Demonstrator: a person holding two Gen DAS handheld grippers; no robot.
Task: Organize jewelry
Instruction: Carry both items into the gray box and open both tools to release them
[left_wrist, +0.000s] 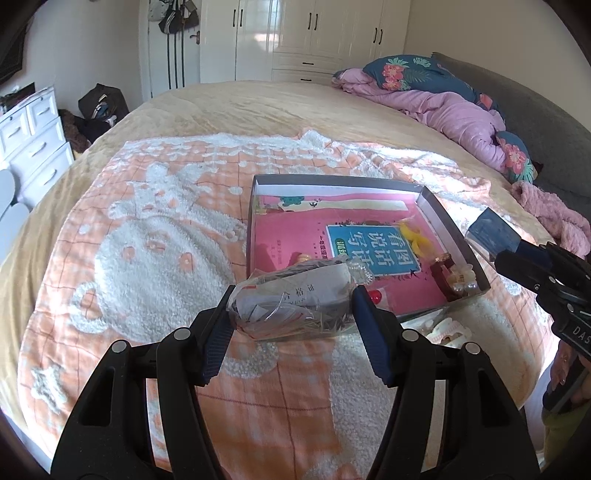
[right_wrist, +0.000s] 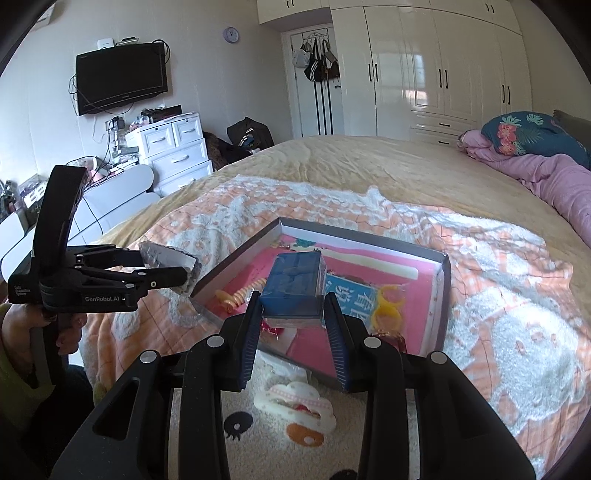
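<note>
My left gripper (left_wrist: 291, 302) is shut on a clear plastic bag (left_wrist: 291, 299) stuffed with paper slips and thin jewelry, held above the blanket just before the near left corner of the box. That bag (right_wrist: 170, 264) also shows in the right wrist view. My right gripper (right_wrist: 293, 306) is shut on a blue jewelry box (right_wrist: 293, 286) in a clear case, held over the near side of the shallow cardboard box (left_wrist: 456, 229), and it shows at the right (left_wrist: 491, 236) in the left wrist view. In the cardboard box lie a pink book (left_wrist: 295, 236), yellow rings (left_wrist: 415, 238), a dark red clip (left_wrist: 445, 273) and an orange spiral tie (right_wrist: 240, 295).
A white and pink hair clip (right_wrist: 295, 404) lies on the blanket before the box (right_wrist: 441, 295). The orange and white blanket (left_wrist: 147, 236) covers a tan bed. Pink bedding and floral pillows (left_wrist: 443, 99) are piled at the far right. White drawers (right_wrist: 177, 147) stand beyond the bed's left edge.
</note>
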